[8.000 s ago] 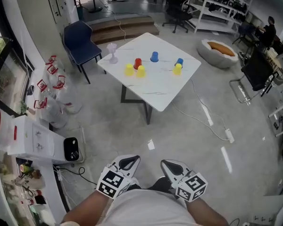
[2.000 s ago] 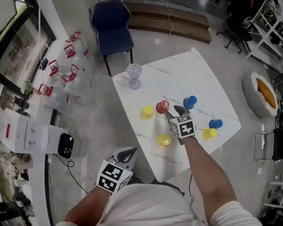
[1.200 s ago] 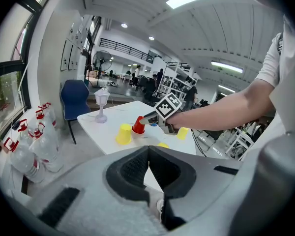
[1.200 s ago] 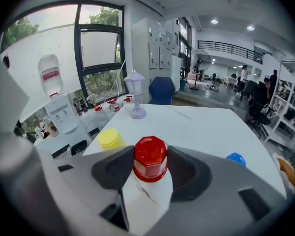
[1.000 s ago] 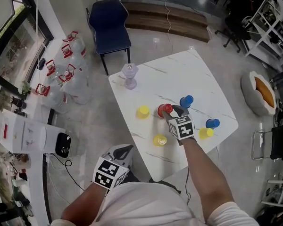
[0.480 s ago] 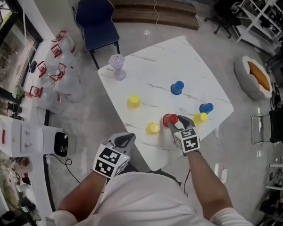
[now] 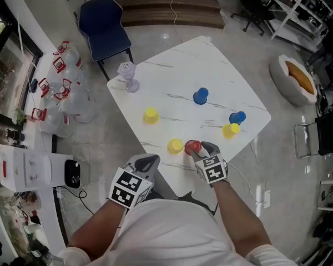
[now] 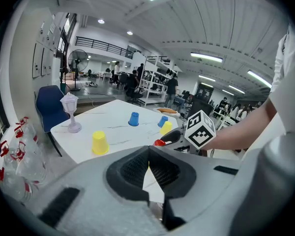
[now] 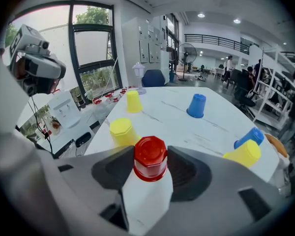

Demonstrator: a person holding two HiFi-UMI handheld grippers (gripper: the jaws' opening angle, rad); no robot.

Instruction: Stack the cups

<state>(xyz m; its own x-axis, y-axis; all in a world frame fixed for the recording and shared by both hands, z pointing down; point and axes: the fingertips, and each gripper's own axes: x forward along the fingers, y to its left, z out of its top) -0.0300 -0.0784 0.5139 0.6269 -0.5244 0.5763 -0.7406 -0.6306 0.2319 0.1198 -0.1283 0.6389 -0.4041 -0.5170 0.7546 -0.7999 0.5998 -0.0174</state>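
stacking not started, by the look of it: six cups, all upside down, none nested. right gripper (image 7: 202, 150) has its jaws pinching the red cup (image 9: 150, 156) by its sides, at the near edge of the worktop (image 7: 211, 60); cannot tell whether the cup rests on the surface or is raised off it. a yellow cup (image 7: 175, 146) stands just beside the red one, contact not clear, likely the first partner. second yellow cup (image 7: 150, 114) further in, alone. blue cup (image 7: 200, 96) near the middle, alone. second blue cup (image 7: 237, 117) and third yellow cup (image 7: 230, 130) close together by the right edge, side by side, not nested. clear goblet (image 7: 127, 76) at the far left corner, no part of the job. left gripper (image 7: 146, 163) near the body, off the worktop, jaws pressed together on nothing. left to do: every nesting, five in all as judged.
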